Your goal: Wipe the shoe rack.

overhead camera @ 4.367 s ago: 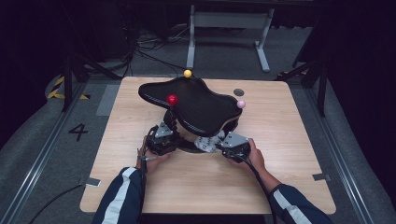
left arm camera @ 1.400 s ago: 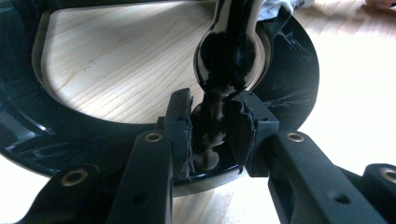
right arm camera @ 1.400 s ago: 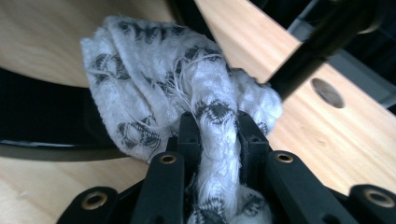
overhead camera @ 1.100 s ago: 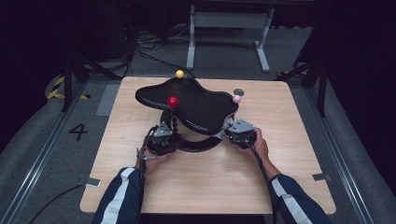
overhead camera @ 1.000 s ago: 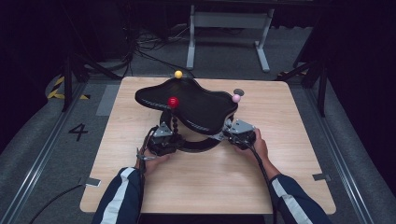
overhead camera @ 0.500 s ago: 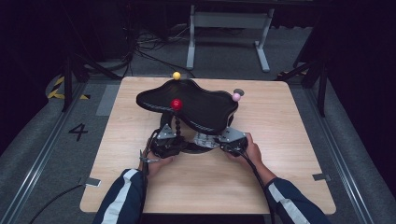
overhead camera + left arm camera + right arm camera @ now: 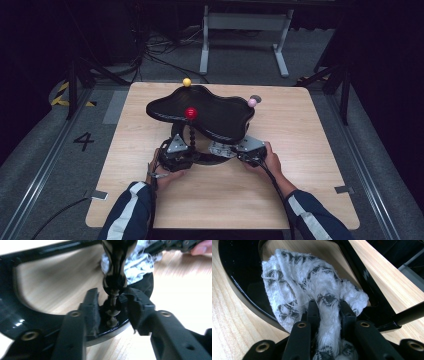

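A black stand sits mid-table: a curvy black top plate [image 7: 210, 112] on beaded posts over a glossy black base ring [image 7: 15, 312]. A red ball [image 7: 190, 113], a yellow ball [image 7: 186, 82] and a pink ball [image 7: 252, 102] top the posts. My left gripper [image 7: 111, 300] is shut on the black beaded post [image 7: 115, 282] just above the base. My right gripper [image 7: 328, 306] is shut on a white cloth with a dark pattern [image 7: 312, 282]. The cloth is pressed on the base ring [image 7: 239, 270] under the plate's right side [image 7: 220, 149].
The wooden table [image 7: 310, 130] has bare room left, right and in front of the stand. Behind the table are a grey metal frame [image 7: 245, 20] and cables on the floor. A floor marking "4" [image 7: 83, 141] lies at the left.
My right gripper has slid the cloth leftward and nearer along the base ring from the right side. The left gripper has kept its hold on the post.
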A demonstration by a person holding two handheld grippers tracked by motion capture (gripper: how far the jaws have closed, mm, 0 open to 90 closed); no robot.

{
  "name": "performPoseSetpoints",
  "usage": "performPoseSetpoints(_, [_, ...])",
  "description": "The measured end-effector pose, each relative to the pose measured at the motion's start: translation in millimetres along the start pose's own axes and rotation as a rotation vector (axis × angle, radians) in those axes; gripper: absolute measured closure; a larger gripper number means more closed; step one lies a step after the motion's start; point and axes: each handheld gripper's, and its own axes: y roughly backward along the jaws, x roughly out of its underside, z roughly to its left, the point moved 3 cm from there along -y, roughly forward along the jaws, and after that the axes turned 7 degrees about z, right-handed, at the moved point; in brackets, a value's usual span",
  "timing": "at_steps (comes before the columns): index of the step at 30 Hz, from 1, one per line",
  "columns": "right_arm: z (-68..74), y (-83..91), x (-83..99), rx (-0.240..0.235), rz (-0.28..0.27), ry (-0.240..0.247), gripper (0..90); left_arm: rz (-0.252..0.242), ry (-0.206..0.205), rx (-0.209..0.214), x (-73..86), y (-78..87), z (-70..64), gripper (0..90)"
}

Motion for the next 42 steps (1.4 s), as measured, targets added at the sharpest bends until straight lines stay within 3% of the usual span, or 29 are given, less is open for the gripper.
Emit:
performPoseSetpoints(4, [0.5,0.1,0.1,0.007,0.000,-0.004,75.7,-0.027,-0.025,-0.013,-1.4,6.9,1.0,74.4])
performPoseSetpoints(10, [-1.9,-0.5,1.3,0.027,0.008,-0.003,75.9,-0.032,-0.023,-0.006,-3.2,4.8,-2.2,74.8])
performPoseSetpoints(16, [-4.3,1.5,3.4,0.042,0.025,-0.013,76.1,-0.018,-0.045,-0.007,-9.3,-1.7,-19.4,74.7])
performPoseSetpoints(19, [1.0,3.5,1.4,0.024,0.025,0.001,76.1,-0.024,-0.032,-0.002,-9.2,-3.7,-23.2,74.6])
performPoseSetpoints(24, [21.2,7.2,-6.1,-0.026,0.007,0.034,76.1,-0.022,-0.039,-0.002,-9.6,-5.5,-26.9,74.5])
performPoseSetpoints(30, [34.4,10.5,-12.4,-0.014,0.015,0.081,76.1,-0.019,-0.064,0.005,-10.8,-8.0,-29.6,74.1])
performPoseSetpoints(37, [22.0,10.5,-5.1,0.016,0.049,0.030,76.3,-0.023,-0.058,0.032,-9.0,-10.1,-28.7,74.1])
performPoseSetpoints(40, [13.0,9.4,-1.5,0.046,0.051,0.034,76.3,-0.026,-0.075,0.034,-10.1,-11.1,-29.7,74.1])
performPoseSetpoints(41, [5.5,10.5,2.1,0.055,0.071,0.074,76.3,-0.027,-0.074,0.037,-10.5,-11.9,-31.0,74.1])
performPoseSetpoints(42, [3.2,9.5,4.1,0.061,0.063,-0.008,76.3,-0.030,-0.077,0.039,-11.1,-12.7,-31.7,74.1])
